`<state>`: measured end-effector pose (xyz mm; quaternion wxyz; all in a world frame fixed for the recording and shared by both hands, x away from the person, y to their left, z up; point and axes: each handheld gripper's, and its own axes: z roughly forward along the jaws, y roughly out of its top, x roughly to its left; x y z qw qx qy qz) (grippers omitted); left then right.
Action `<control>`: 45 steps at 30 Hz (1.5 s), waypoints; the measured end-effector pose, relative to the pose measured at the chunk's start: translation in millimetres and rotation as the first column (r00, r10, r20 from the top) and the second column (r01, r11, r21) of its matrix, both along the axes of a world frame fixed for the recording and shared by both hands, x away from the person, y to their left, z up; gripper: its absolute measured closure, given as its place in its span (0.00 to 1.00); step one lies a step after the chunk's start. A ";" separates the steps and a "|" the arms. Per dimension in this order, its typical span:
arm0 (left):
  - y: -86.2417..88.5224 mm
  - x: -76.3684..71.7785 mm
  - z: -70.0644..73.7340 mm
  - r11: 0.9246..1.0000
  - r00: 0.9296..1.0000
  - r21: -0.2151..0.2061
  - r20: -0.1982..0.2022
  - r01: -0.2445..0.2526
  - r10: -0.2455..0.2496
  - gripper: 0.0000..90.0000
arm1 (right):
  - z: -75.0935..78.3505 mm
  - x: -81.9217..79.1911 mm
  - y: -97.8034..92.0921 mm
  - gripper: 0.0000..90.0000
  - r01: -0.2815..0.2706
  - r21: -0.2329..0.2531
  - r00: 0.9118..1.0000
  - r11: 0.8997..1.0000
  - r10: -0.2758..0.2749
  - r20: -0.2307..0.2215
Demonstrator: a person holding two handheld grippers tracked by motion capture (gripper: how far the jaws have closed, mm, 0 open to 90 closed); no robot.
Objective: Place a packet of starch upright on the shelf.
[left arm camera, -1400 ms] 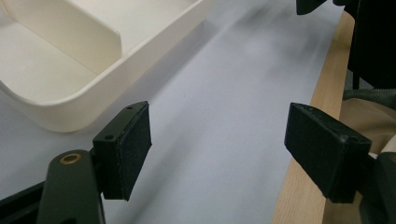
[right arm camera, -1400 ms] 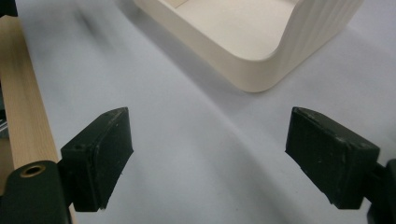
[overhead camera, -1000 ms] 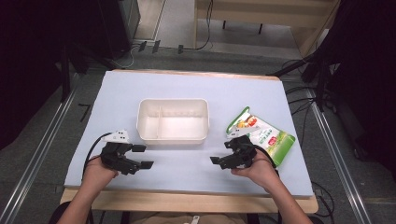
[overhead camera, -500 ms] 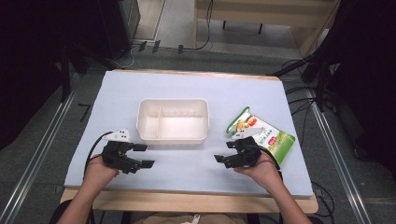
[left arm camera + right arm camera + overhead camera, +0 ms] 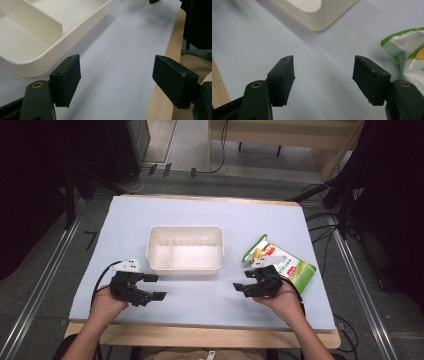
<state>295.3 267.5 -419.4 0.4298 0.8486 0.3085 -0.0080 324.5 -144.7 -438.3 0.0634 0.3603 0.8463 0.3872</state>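
Left gripper (image 5: 155,286) sits low over the pale blue table cover (image 5: 200,215) near the person's edge, held in the left hand (image 5: 107,301), with its jaws spread wide and nothing between them. In the left gripper view the two black pads (image 5: 71,75) frame bare cover, the cream tray (image 5: 37,32) lying just beyond the left pad and the wooden table edge (image 5: 167,82) under the right one.

Next along, the tray (image 5: 184,268) stands in the middle of the table; it is a shallow rectangular dish with a divider splitting it into two compartments, both bare.

Right gripper (image 5: 241,288) rests in the right hand (image 5: 282,300), also released, jaws wide apart and gripping nothing. It points toward the tray's near right corner, and the right gripper view shows that rounded corner (image 5: 319,17) ahead of the pads.

Farthest right lies the green and white snack bag (image 5: 287,265), flat on the cover, just beside the right gripper and partly behind it. Its edge (image 5: 409,50) appears close to the right jaw, without clear contact.
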 end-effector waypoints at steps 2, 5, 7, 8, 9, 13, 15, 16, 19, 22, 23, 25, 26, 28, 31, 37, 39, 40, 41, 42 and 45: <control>-0.3 0.4 -0.4 1.000 1.000 -0.004 -0.001 -0.001 0.001 0.26 | -0.9 0.9 0.0 0.41 -0.007 -0.002 1.000 1.000 0.007 -0.005; -0.5 0.5 -0.7 1.000 1.000 -0.005 -0.002 -0.002 0.002 0.26 | -1.9 1.1 1.2 0.41 -0.012 -0.006 1.000 1.000 0.012 -0.010; -0.6 0.1 -0.5 1.000 1.000 0.001 0.001 0.002 -0.002 0.26 | -1.5 0.8 1.7 0.42 -0.017 -0.005 1.000 1.000 0.017 -0.009; -0.5 0.1 -0.2 1.000 1.000 0.003 0.001 0.003 -0.003 0.26 | -1.5 0.8 1.7 0.42 -0.017 -0.005 1.000 1.000 0.017 -0.009; -0.6 0.0 0.0 1.000 1.000 0.000 0.002 0.002 -0.002 0.26 | -0.9 0.6 1.4 0.45 -0.018 -0.001 1.000 1.000 0.018 -0.007; -1.5 -0.4 0.0 1.000 1.000 0.001 0.007 0.005 -0.005 0.26 | -2.0 1.2 -0.1 0.54 -0.034 -0.001 0.999 0.999 0.034 -0.019; -1.4 -0.7 0.5 1.000 1.000 -0.003 0.007 0.006 -0.006 0.26 | -2.3 2.6 -3.1 0.58 -0.027 -0.001 0.999 1.000 0.027 -0.035; -1.0 -0.7 0.9 1.000 1.000 -0.007 0.011 0.003 -0.003 0.26 | -1.7 2.8 -4.3 0.59 -0.023 0.002 0.999 1.000 0.023 -0.034; -0.9 -0.6 1.4 1.000 1.000 -0.003 0.014 0.002 -0.002 0.26 | 0.3 3.7 -8.7 0.62 -0.006 0.000 1.000 1.000 0.006 -0.026; -2.9 0.1 1.5 1.000 1.000 -0.003 0.014 0.014 -0.014 0.26 | 0.0 7.0 -19.9 0.66 0.028 -0.014 0.999 1.000 -0.028 -0.019; -2.9 0.1 1.5 1.000 1.000 -0.003 0.014 0.014 -0.014 0.26 | 0.0 7.0 -19.9 0.66 0.028 -0.014 0.999 1.000 -0.028 -0.019; -4.8 1.7 1.4 1.000 1.000 -0.002 0.014 0.018 -0.018 0.26 | -1.9 9.8 -30.1 0.69 0.063 -0.011 0.998 0.998 -0.064 -0.026; -4.8 1.7 1.4 1.000 1.000 -0.002 0.014 0.018 -0.018 0.26 | -1.9 9.8 -30.1 0.69 0.063 -0.011 0.998 0.998 -0.064 -0.026; -6.1 3.3 1.5 1.000 1.000 -0.006 0.016 0.024 -0.024 0.26 | -2.7 11.5 -39.6 0.75 0.101 -0.013 0.994 0.995 -0.102 -0.032; -7.2 4.5 1.9 1.000 1.000 -0.002 0.016 0.026 -0.026 0.26 | -5.1 13.5 -48.1 0.82 0.140 -0.011 0.989 0.990 -0.140 -0.037; -11.5 7.5 1.9 0.999 0.999 0.003 0.017 0.047 -0.047 0.26 | -15.5 18.8 -61.9 1.00 0.214 -0.028 0.972 0.977 -0.215 -0.097; -11.9 7.9 1.8 0.999 0.999 0.001 0.017 0.048 -0.048 0.26 | -17.4 21.6 -66.6 1.00 0.229 -0.022 0.966 0.973 -0.230 -0.115; -12.1 8.1 1.7 0.999 0.999 0.001 0.016 0.049 -0.049 0.26 | -18.1 22.5 -68.2 1.00 0.225 -0.011 0.967 0.974 -0.225 -0.119; -12.1 8.1 1.7 0.999 0.999 0.001 0.016 0.049 -0.049 0.26 | -18.1 22.5 -68.2 1.00 0.225 -0.011 0.967 0.974 -0.225 -0.119; -12.5 8.0 1.7 0.999 0.999 0.003 0.015 0.047 -0.047 0.26 | -18.8 23.2 -68.5 1.00 0.222 -0.012 0.968 0.975 -0.222 -0.115; -12.7 7.7 1.4 0.999 0.999 0.001 0.016 0.048 -0.048 0.26 | -19.7 22.9 -67.6 1.00 0.222 -0.029 0.969 0.975 -0.224 -0.109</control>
